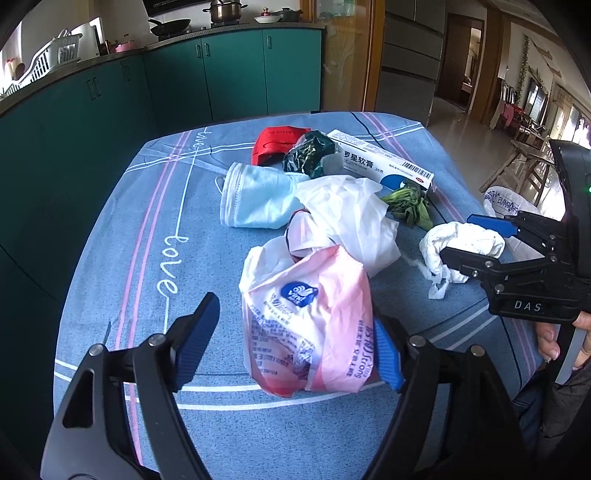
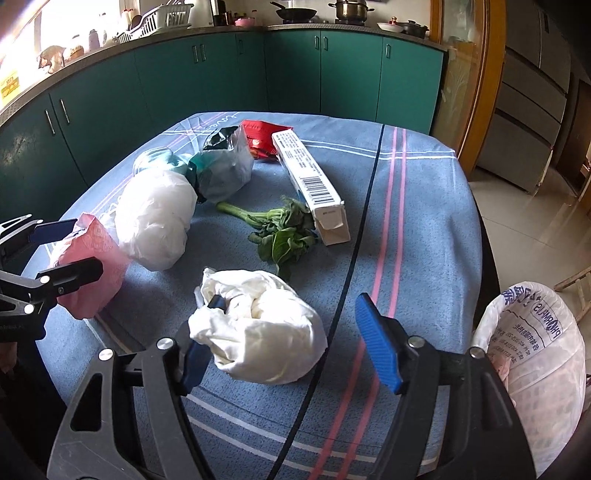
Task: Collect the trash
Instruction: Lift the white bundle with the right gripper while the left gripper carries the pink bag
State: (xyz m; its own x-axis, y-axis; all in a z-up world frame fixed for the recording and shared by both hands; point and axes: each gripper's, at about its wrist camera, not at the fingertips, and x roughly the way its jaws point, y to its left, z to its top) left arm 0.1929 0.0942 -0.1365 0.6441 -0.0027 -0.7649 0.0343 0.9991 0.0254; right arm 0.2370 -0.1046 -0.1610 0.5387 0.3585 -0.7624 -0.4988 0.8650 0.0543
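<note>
Left gripper (image 1: pixel 291 354) released, straddling pink packet (image 1: pixel 306 325) at pile's near edge. Right gripper (image 2: pixel 288 343) released, around white wad (image 2: pixel 258 328), between pile and lined bin (image 2: pixel 535 354). Best: sink pads lower, centre wad, clench firmly, avoid pinching blue cloth (image 2: pixel 424 177).

Green cabinets (image 2: pixel 229 74), pots (image 2: pixel 349 9), dish rack (image 2: pixel 155 20).

Both grippers are showing black angular linkage arms, silver pivot screws and blue ribbed pads (image 2: pixel 376 347). The right gripper (image 1: pixel 476 240) is carrying white "DAS" lettering and a small green light. The hand (image 1: pixel 554 336) is emerging from what may be a dark sleeve.
</note>
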